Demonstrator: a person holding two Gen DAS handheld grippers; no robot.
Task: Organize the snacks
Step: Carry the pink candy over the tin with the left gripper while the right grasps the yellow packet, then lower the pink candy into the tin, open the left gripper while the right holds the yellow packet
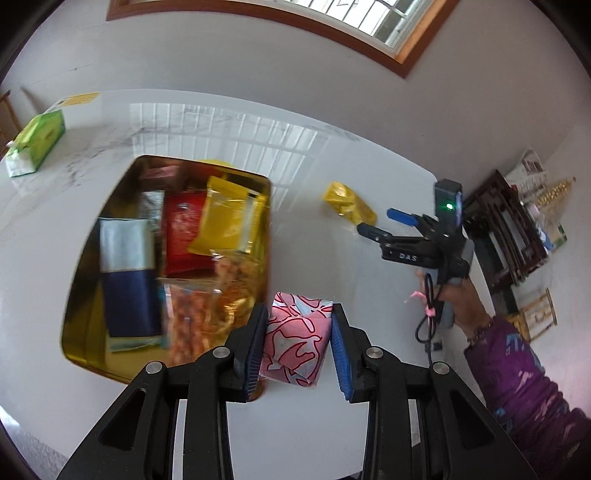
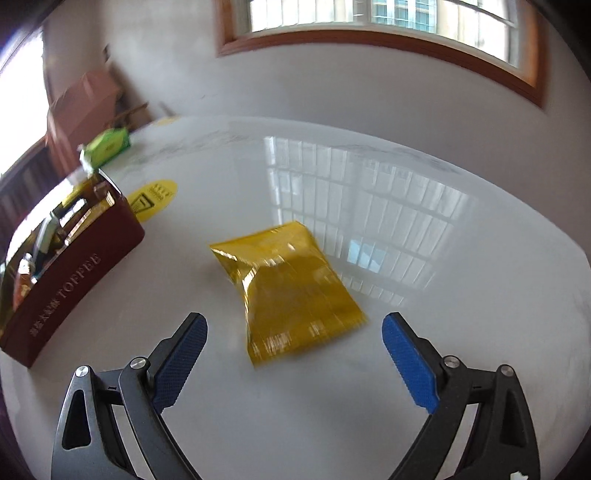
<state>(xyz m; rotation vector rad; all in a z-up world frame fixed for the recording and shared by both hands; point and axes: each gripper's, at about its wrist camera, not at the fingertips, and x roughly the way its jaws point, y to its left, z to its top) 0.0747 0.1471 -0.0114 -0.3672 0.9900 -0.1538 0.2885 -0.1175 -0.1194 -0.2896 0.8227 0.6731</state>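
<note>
Snacks fill the gold tin (image 1: 79,295) at left; the left gripper (image 1: 300,343) clamps a pink packet (image 1: 295,339) beside its rim, likely for dropping in. Right gripper (image 2: 293,363), jaws apart, faces a yellow packet (image 2: 291,291) mid-tabletop.

We see a green tissue pack (image 1: 37,142) on the white marble table (image 1: 332,155), a wood-framed window (image 2: 388,26) above, a dark wooden rack (image 1: 506,229) alongside.

snacks in the tin (image 1: 85,236) and yellow packet (image 2: 291,291) are motion-blurred.
</note>
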